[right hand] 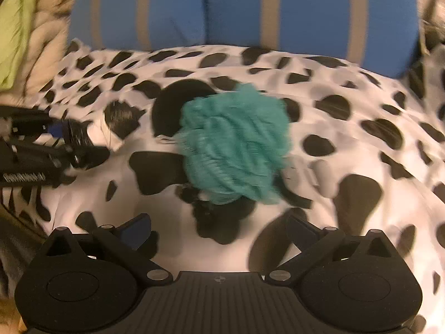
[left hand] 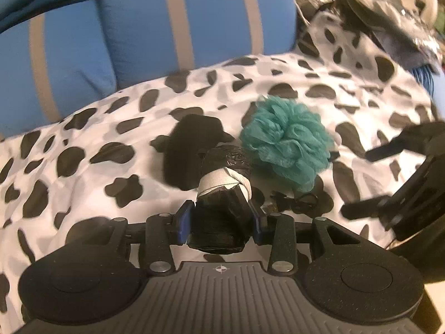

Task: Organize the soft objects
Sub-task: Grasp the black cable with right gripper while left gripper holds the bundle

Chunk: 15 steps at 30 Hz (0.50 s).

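My left gripper is shut on a black plastic-wrapped roll with a white tape band, held just above the cow-print blanket. A teal mesh bath pouf lies on the blanket just right of and beyond the roll. In the right wrist view the pouf lies straight ahead of my right gripper, which is open and empty. The left gripper with the roll shows at the left edge there. My right gripper also shows at the right in the left wrist view.
Blue cushions with grey stripes stand behind the blanket. A dark shiny heap sits at the far right. A small black cord lies under the pouf. A yellow-green cloth and a furry throw lie at far left.
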Tool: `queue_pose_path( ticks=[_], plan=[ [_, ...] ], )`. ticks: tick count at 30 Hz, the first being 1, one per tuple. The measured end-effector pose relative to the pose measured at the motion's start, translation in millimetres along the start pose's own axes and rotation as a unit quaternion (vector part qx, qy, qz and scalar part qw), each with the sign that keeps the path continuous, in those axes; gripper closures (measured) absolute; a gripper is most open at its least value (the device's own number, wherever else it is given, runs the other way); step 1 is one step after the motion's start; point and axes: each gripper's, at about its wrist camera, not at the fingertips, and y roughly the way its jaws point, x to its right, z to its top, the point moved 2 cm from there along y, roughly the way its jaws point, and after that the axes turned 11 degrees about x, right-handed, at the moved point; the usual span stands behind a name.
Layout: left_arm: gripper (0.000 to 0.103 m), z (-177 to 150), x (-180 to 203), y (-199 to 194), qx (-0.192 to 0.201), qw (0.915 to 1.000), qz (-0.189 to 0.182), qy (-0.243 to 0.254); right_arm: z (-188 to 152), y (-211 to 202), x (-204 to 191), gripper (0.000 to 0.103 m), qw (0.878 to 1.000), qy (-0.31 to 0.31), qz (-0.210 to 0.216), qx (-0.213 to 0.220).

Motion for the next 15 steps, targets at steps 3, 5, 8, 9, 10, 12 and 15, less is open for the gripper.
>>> queue_pose_path(
  ticks=[3, 5, 8, 9, 10, 12, 15],
  plan=[
    [0.063, -0.1, -10.3, -10.1, 0.006, 0.9995, 0.003, -0.031, -2.1, 12.7, -11.1, 0.013, 1.000, -0.024, 0.007, -0.008],
    [0.063, 0.3, -14.9, -14.2, 0.012, 0.9991, 0.010, -0.040, -3.4, 21.8, -16.0, 0.016, 0.999, -0.030, 0.009, -0.016],
    [0.063, 0.6, -21.6, -16.8, 0.018, 0.9984, 0.013, -0.053, -5.9, 38.1, -21.3, 0.027, 0.999, -0.035, 0.015, -0.030],
    [0.063, 0.2, -23.2, -17.0, 0.019, 0.9983, 0.014, -0.054, -6.6, 43.9, -22.5, 0.032, 0.999, -0.036, 0.015, -0.036],
    [0.063, -0.6, -25.1, -17.2, 0.019, 0.9982, 0.014, -0.056, -7.1, 50.4, -23.5, 0.034, 0.998, -0.038, 0.014, -0.042],
    [0.063, -2.4, -29.0, -15.9, 0.016, 0.9980, 0.014, -0.060, -8.9, 60.0, -25.1, 0.042, 0.998, -0.041, 0.011, -0.050],
    [0.063, -5.2, -33.3, -16.3, 0.014, 0.9978, 0.016, -0.062, -9.2, 70.8, -28.9, 0.046, 0.998, -0.049, 0.002, -0.049]
  ],
)
